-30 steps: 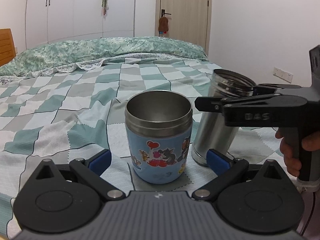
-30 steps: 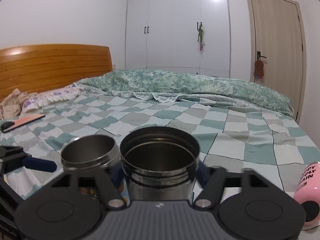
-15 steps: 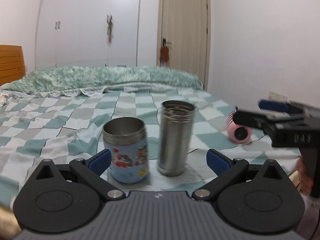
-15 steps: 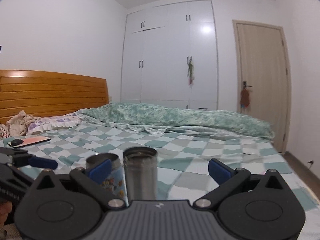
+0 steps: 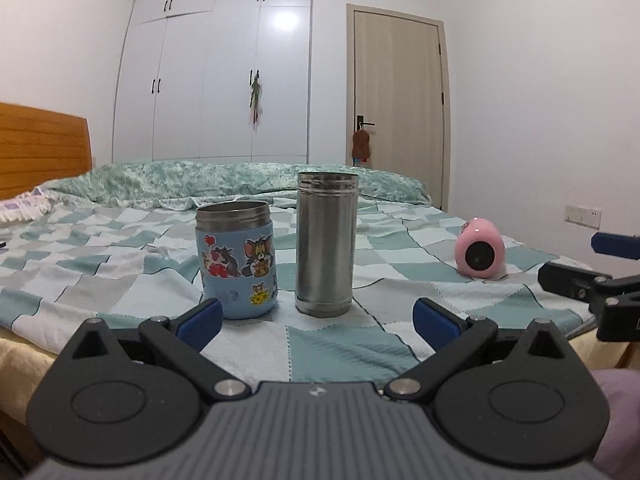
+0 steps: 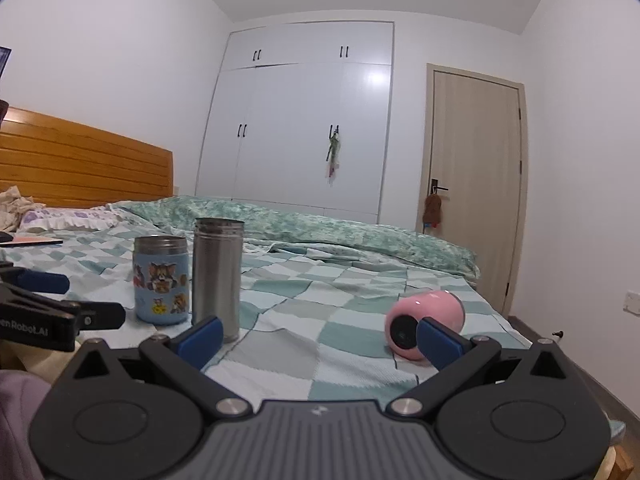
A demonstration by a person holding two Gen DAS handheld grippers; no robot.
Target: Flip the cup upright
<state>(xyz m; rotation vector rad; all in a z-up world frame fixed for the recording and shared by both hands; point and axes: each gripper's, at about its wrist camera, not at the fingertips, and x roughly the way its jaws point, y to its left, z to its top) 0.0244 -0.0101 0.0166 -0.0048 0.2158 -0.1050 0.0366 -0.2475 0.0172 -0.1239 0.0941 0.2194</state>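
A short blue cartoon cup (image 5: 236,258) (image 6: 161,280) and a tall steel cup (image 5: 326,243) (image 6: 218,276) stand upright side by side on the bed, mouths up. A pink cup (image 5: 480,253) (image 6: 424,322) lies on its side to their right, its dark end toward me. My left gripper (image 5: 316,318) is open and empty, pulled back in front of the two upright cups. My right gripper (image 6: 318,336) is open and empty, near the bed's front edge; its right fingertip (image 6: 438,342) overlaps the pink cup in view.
The bed (image 5: 120,264) has a checked green and white cover, with a rumpled duvet (image 5: 240,178) at the far side. A wooden headboard (image 6: 80,168) stands left. A flat pink item (image 6: 32,240) lies near the pillows. A wardrobe and door stand behind.
Both grippers have pulled back and down from the cups. The right gripper let go of the tall steel cup, which now stands free beside the blue cup.
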